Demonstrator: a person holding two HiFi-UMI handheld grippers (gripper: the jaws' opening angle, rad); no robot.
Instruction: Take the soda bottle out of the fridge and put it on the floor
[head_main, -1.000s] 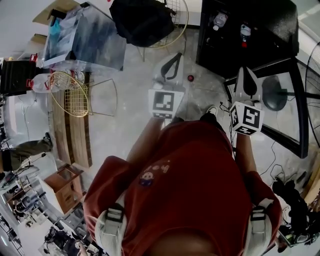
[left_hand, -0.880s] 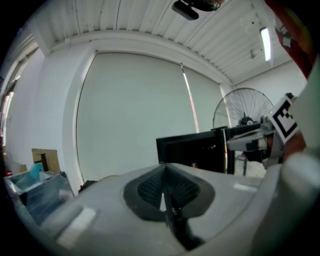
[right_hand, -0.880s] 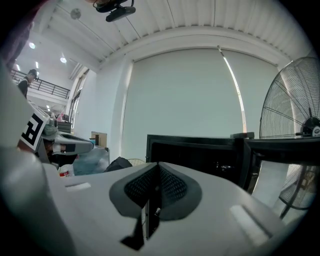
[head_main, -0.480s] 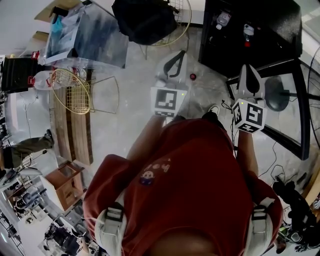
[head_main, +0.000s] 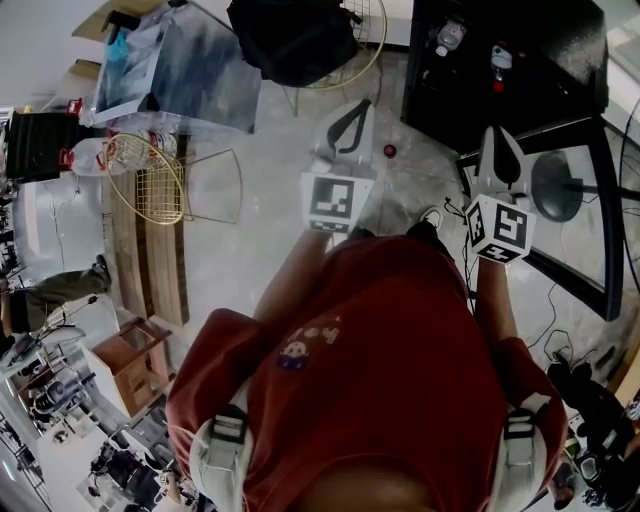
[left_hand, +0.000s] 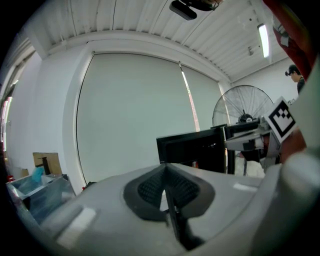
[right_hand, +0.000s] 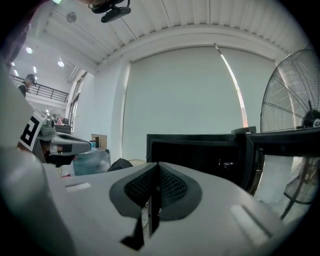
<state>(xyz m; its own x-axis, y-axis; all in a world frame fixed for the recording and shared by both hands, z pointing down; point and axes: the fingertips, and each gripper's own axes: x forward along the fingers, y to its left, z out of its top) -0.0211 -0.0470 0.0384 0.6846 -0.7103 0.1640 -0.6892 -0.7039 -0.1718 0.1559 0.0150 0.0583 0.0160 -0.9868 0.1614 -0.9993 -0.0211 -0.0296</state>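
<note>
The black fridge (head_main: 500, 60) stands ahead at the top right of the head view, its glass door (head_main: 560, 200) swung open toward me. Two bottles show inside: a pale one (head_main: 447, 38) and one with a red band (head_main: 499, 60). I cannot tell which is the soda bottle. My left gripper (head_main: 356, 103) hangs shut and empty over the floor, left of the fridge. My right gripper (head_main: 497, 132) is shut and empty at the open door's edge. In the right gripper view the fridge opening (right_hand: 200, 150) lies straight beyond the closed jaws (right_hand: 158, 165). The left gripper view has the fridge (left_hand: 200, 150) right of the jaws (left_hand: 164, 167).
A small red object (head_main: 389, 151) lies on the floor between the grippers. A floor fan (head_main: 555, 185) stands behind the glass door. A wire chair with a black bag (head_main: 300, 40), a second wire chair (head_main: 150, 180) and a glass table (head_main: 170, 70) are on the left. Cables (head_main: 545, 330) trail at the right.
Both grippers have drifted slightly right, toward the fridge, and the head view has shifted a little with them. Their jaws stayed shut.
</note>
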